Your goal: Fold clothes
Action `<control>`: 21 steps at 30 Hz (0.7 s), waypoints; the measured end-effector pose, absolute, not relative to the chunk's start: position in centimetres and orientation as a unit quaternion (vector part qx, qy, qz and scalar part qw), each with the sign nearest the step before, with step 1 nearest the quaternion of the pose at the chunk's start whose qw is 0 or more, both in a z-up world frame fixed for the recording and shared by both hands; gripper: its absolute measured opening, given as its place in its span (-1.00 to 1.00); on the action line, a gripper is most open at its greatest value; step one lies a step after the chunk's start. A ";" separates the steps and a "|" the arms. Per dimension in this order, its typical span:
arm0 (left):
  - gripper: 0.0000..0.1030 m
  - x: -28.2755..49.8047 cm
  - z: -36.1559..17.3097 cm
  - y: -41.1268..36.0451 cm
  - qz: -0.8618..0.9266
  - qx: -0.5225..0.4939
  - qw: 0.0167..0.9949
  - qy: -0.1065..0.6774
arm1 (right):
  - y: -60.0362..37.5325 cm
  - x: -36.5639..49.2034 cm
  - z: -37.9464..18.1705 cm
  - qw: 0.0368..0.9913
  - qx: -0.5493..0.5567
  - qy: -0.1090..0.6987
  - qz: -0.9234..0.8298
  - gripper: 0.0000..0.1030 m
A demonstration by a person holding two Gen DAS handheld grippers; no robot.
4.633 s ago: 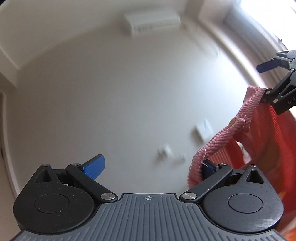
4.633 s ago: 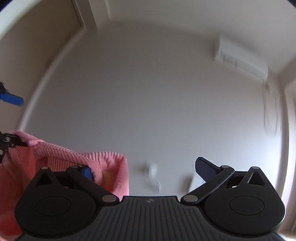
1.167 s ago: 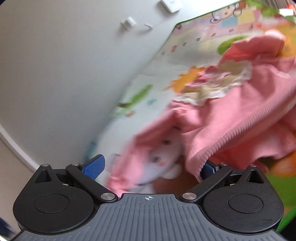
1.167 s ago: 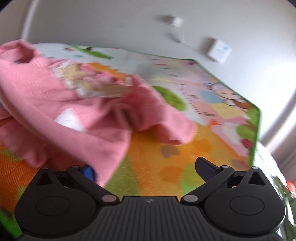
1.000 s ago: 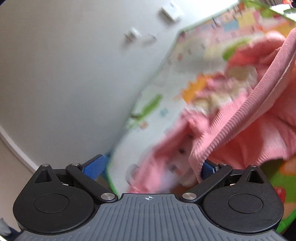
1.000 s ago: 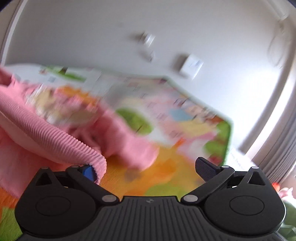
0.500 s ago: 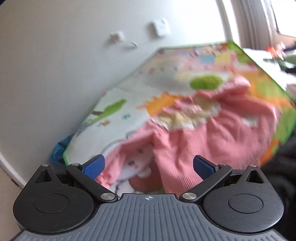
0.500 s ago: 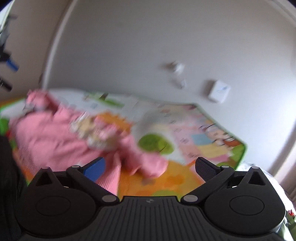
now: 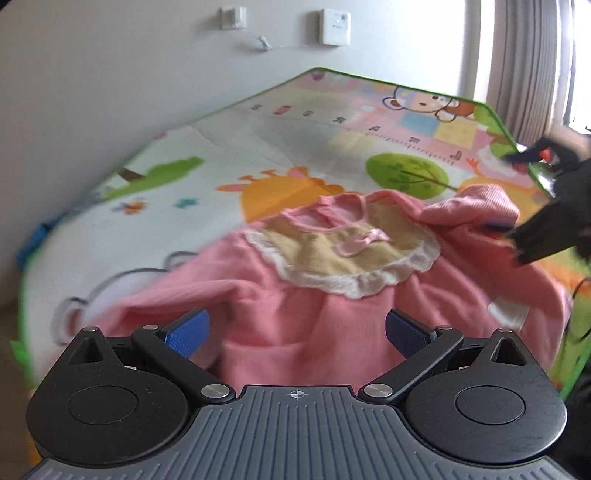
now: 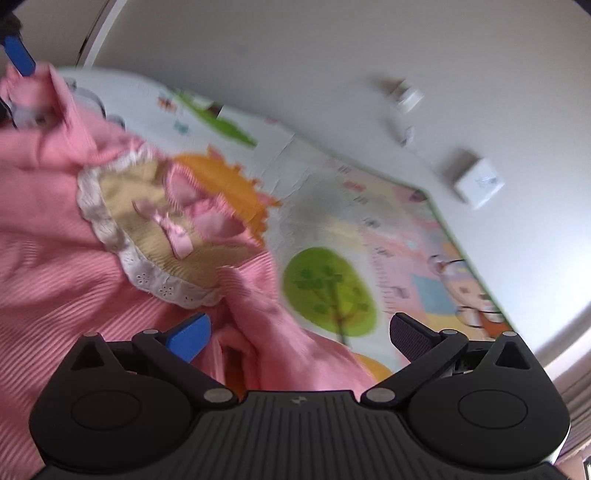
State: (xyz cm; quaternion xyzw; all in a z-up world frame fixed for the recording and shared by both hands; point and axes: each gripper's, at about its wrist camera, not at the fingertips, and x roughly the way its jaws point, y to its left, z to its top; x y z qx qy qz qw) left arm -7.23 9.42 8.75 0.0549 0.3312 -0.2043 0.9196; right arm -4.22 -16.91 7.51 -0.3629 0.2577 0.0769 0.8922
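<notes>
A pink knitted dress (image 9: pixel 332 295) with a beige, lace-edged bib (image 9: pixel 351 251) and a small pink bow lies spread, front up, on a colourful play mat (image 9: pixel 295 147). My left gripper (image 9: pixel 295 328) hovers open just above its lower left part, with nothing between the fingers. In the left wrist view my right gripper (image 9: pixel 517 243) is blurred at the dress's right sleeve. In the right wrist view the same dress (image 10: pixel 55 258) fills the left side. My right gripper (image 10: pixel 300 332) stands wide open over a pink sleeve fold. A blue fingertip (image 10: pixel 16 55) of the left gripper shows at the top left.
The mat (image 10: pixel 332 206) runs up to a white wall with a socket and a white box (image 9: pixel 334 22). A grey curtain (image 9: pixel 528 55) hangs at the far right. Something blue (image 9: pixel 33 243) lies at the mat's left edge. Bare mat lies beyond the dress.
Both grippers held the dress's ribbed edge up in the air, lowered it onto the mat and let go. In the last half second both, open, have moved in closer over the dress.
</notes>
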 end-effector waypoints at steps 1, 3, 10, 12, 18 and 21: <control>1.00 -6.6 8.3 9.3 -0.208 0.045 0.918 0.335 | -16.7 -2.7 6.7 0.889 -0.362 0.271 0.075 1.00; 1.00 -5.9 7.7 9.5 -0.217 0.026 0.915 0.340 | -16.8 0.1 5.1 0.878 -0.383 0.284 0.053 1.00; 1.00 -4.8 5.6 12.7 -0.239 -0.070 0.906 0.343 | -25.1 4.8 8.0 0.891 -0.337 0.218 -0.213 1.00; 1.00 -4.0 4.6 14.4 -0.227 -0.130 0.901 0.346 | -26.0 3.5 9.4 0.918 -0.280 0.220 -0.176 1.00; 1.00 0.3 2.0 19.6 -0.143 -0.319 0.871 0.345 | -25.1 2.5 9.8 0.949 -0.169 0.262 -0.050 1.00; 1.00 1.5 2.3 21.3 -0.081 -0.310 0.899 0.300 | -23.6 2.5 9.2 0.948 -0.187 0.257 -0.030 1.00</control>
